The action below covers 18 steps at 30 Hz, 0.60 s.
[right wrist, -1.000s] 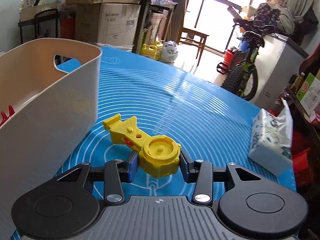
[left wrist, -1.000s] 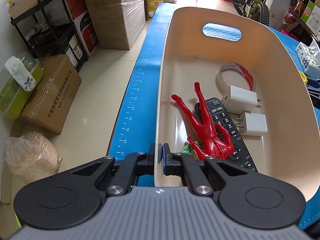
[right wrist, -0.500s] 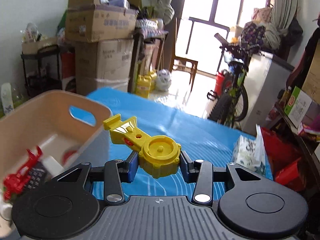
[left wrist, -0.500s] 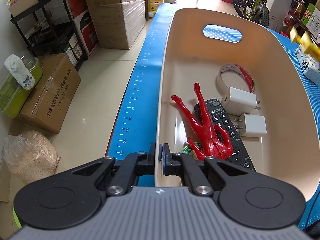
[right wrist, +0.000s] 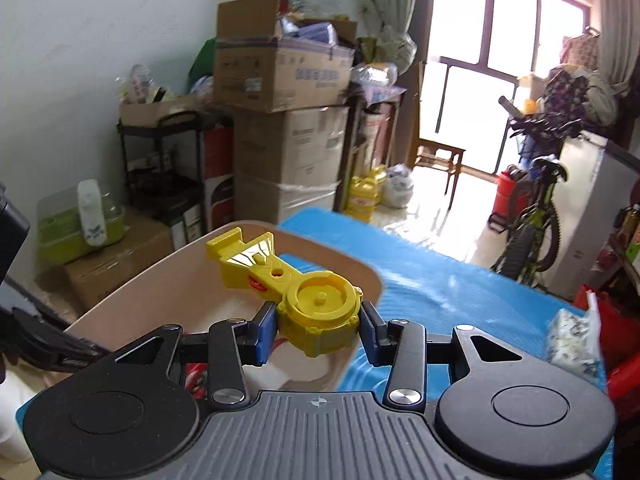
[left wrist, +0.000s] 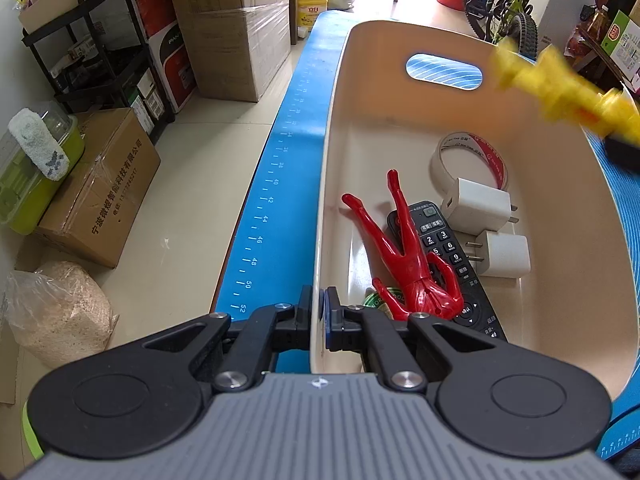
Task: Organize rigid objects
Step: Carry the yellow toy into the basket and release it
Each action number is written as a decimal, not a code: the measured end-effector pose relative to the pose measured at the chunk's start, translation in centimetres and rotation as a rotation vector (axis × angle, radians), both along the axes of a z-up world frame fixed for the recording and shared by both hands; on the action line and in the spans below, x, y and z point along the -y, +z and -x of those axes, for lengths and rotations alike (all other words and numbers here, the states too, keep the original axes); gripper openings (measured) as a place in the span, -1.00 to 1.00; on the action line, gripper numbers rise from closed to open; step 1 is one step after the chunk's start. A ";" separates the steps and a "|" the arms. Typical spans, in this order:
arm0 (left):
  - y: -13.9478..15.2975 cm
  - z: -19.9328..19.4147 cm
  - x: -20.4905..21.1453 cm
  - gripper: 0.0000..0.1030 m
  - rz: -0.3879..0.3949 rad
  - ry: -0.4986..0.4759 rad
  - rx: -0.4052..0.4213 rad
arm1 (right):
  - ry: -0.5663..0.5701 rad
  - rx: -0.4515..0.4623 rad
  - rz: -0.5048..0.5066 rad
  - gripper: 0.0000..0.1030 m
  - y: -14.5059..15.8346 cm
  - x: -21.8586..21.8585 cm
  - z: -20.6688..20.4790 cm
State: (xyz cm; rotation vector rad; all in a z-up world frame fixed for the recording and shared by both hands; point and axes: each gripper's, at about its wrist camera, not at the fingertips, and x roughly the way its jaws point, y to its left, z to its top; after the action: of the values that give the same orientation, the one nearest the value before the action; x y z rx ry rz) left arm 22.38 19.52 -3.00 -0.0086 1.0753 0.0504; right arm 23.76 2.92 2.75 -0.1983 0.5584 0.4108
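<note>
Right gripper [right wrist: 318, 330], clenching the yellow toy [right wrist: 296, 292], has risen over the bin [left wrist: 400, 128] whose rim the left gripper [left wrist: 318, 316] pinches; drop comes next

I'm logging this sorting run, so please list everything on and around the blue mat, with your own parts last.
Beige plastic bin: 1, on the mat.
Red plastic figure: 1, in the bin, lying on the remote.
Black remote control: 1, in the bin.
White plug chargers: 2, in the bin.
Tape roll: 1, white and red, in the bin.
Yellow plastic toy: 1, held above the bin.
Blue ruled mat: 1, under the bin.
Tissue pack: 1, white, on the mat.
Left claw: clamped on the bin wall.
Right claw: gripping the toy.
</note>
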 end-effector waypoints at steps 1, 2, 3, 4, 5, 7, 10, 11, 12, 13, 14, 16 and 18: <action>0.0 0.0 0.0 -0.88 0.002 0.000 0.001 | 0.014 -0.011 0.007 -0.04 -0.4 -0.7 0.2; 0.0 0.0 0.0 -0.88 0.003 -0.001 0.002 | 0.030 -0.023 0.016 -0.04 -0.9 -1.5 0.4; 0.0 0.0 -0.1 -0.88 0.004 -0.002 0.002 | 0.044 -0.032 0.022 -0.04 -1.3 -2.1 0.6; 0.0 0.0 -0.1 -0.88 0.005 -0.002 0.003 | 0.060 -0.042 0.028 -0.04 -1.7 -2.9 0.8; 0.1 0.0 -0.1 -0.89 0.006 -0.002 0.003 | 0.073 -0.051 0.036 -0.04 -2.0 -3.6 0.9; 0.1 0.0 -0.1 -0.89 0.009 -0.003 0.006 | 0.095 -0.074 0.050 -0.04 -2.6 -4.9 1.1; 0.1 0.1 -0.1 -0.90 0.012 -0.003 0.009 | 0.114 -0.115 0.073 -0.04 -3.4 -6.3 1.0; 0.1 0.1 -0.2 -0.90 0.013 -0.004 0.009 | 0.117 -0.128 0.083 -0.04 -3.7 -6.6 0.9; 0.1 0.1 -0.2 -0.90 0.013 -0.004 0.010 | 0.120 -0.145 0.093 -0.04 -3.9 -6.8 0.8; 0.1 0.1 -0.2 -0.90 0.013 -0.004 0.010 | 0.121 -0.164 0.099 -0.04 -4.2 -6.9 0.6; 0.1 0.1 -0.2 -0.90 0.013 -0.004 0.010 | 0.120 -0.178 0.102 -0.04 -4.5 -7.0 0.5; 0.1 0.1 -0.2 -0.90 0.013 -0.003 0.010 | 0.116 -0.198 0.108 -0.04 -4.9 -7.0 0.3; 0.1 0.1 -0.2 -0.90 0.013 -0.003 0.010 | 0.114 -0.206 0.114 -0.04 -5.1 -6.9 0.2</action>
State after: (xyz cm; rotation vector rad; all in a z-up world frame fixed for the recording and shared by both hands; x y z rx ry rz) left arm 22.24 19.71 -2.88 -0.0191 1.0657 0.0405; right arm 23.55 9.83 -2.32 -0.3005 0.7764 0.5144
